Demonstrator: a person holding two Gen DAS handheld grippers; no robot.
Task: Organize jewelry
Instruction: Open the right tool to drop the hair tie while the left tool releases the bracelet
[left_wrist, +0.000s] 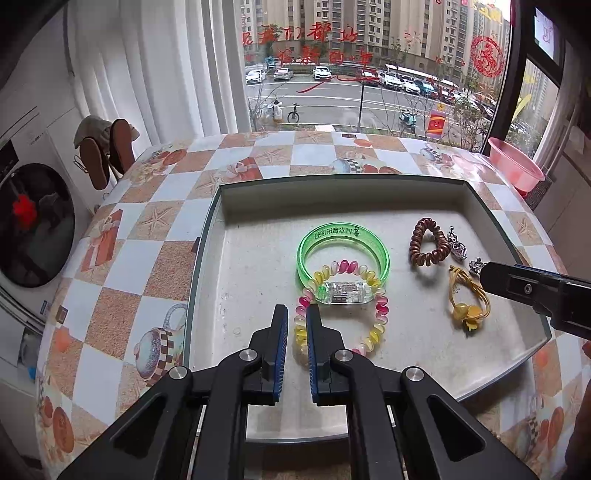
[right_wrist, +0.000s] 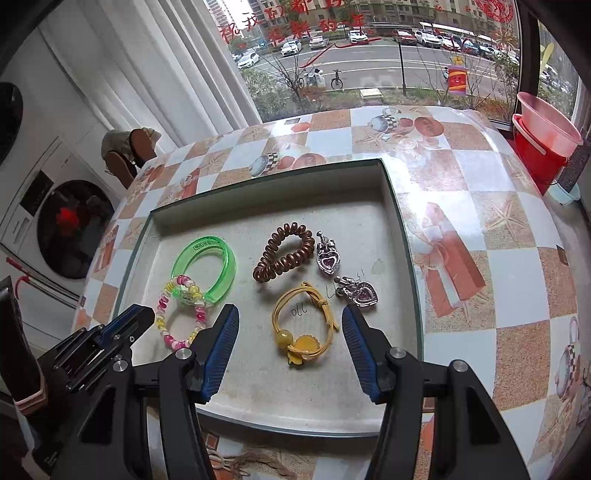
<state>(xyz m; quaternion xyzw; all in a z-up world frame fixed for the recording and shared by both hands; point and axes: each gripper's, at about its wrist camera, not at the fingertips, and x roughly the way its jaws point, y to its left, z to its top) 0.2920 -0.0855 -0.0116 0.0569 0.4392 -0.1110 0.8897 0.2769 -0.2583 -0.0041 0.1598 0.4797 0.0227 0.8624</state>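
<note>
A grey tray holds the jewelry. A green bangle lies with a pink-and-yellow spiral hair tie overlapping it. A brown spiral hair tie, a yellow cord hair tie with flower and two silver heart earrings lie to the right. My left gripper is shut on the left edge of the pink-and-yellow tie. My right gripper is open, its fingers on either side of the yellow tie.
The tray sits on a checkered tablecloth by a window. A pink basin over a red bucket stands at the far right. A washing machine is to the left. Brown cord lies at the near table edge.
</note>
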